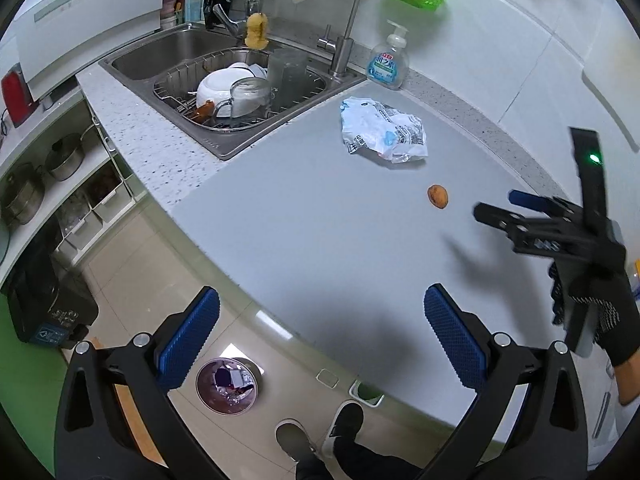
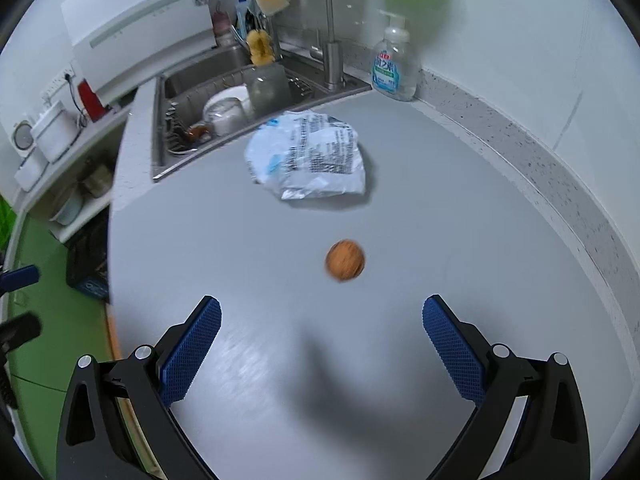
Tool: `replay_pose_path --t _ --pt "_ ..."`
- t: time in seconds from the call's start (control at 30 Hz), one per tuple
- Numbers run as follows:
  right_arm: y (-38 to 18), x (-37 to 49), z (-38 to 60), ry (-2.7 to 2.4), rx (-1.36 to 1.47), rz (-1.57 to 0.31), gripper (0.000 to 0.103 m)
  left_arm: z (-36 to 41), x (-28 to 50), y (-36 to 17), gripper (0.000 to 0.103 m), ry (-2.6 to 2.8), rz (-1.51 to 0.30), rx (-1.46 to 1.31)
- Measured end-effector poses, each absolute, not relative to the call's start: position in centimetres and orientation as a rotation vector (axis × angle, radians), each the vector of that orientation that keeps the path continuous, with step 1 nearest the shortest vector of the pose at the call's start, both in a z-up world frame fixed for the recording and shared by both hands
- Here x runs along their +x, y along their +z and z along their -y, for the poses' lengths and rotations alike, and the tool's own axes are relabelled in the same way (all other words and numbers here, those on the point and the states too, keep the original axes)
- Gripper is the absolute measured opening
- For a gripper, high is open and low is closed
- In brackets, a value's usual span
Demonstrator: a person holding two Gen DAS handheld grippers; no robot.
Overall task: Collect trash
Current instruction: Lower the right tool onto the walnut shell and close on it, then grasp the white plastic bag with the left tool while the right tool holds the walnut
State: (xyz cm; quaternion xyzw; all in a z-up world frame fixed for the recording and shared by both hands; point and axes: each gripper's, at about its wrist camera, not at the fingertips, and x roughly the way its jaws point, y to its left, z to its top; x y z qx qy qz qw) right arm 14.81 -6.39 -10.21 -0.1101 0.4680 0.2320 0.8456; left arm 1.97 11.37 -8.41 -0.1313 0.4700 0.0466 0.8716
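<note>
My right hand-held gripper [image 2: 322, 340], jaws wide open, faces the nut [image 2: 345, 260] lying just ahead, nearer than the wrapper [image 2: 308, 156].

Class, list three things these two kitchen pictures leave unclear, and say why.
1. Small brown item: blurred in the right wrist view, tiny in the left; identity unclear.
2. Crumpled bag: print too small to read.
3. Bin on the floor: left wrist view, contents indistinct.
</note>
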Motion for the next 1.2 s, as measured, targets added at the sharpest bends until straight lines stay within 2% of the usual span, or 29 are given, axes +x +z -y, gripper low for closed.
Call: replay_pose_path --t 0.47,0.53,0.57,0.6,0.73,0.83,0.9,1.2 --pt "-15.1 20.7 4.7 0.512 -0.311 -1.093 0.096 -12.6 4.0 -10.9 0.1 0.161 -1.035 -0.332" --pt "-15.4 20.8 4.5 0.514 -0.319 -1.097 0.082 -12.8 4.2 -11.1 0.1 0.164 -1.038 -0.338" --pt "-15.6 20.8 4.5 0.512 -0.328 -1.104 0.069 -12.9 4.3 -11.2 0.1 0.165 -1.038 -0.341" --pt "-15.8 20.9 4.5 0.511 -0.334 -1.111 0.062 -12.9 4.4 -11.2 0.1 0.165 -1.038 -0.345" --pt "-16.0 20.9 4.5 0.513 -0.343 -1.105 0.057 -12.9 4.7 -11.2 0.1 0.164 -1.035 -0.345" --pt "-15.9 20.9 4.6 0.498 -0.363 -1.094 0.046 -12.8 4.8 -11.2 0.1 0.162 -1.035 -0.346" --pt "-15.8 21.0 4.7 0.498 -0.366 -1.094 0.033 -12.8 4.8 -11.3 0.1 0.16 -1.035 -0.348" --pt "-14.8 20.6 5.2 0.509 -0.353 -1.076 0.031 -12.1 5.7 -11.0 0.1 0.138 -1.032 -0.34"
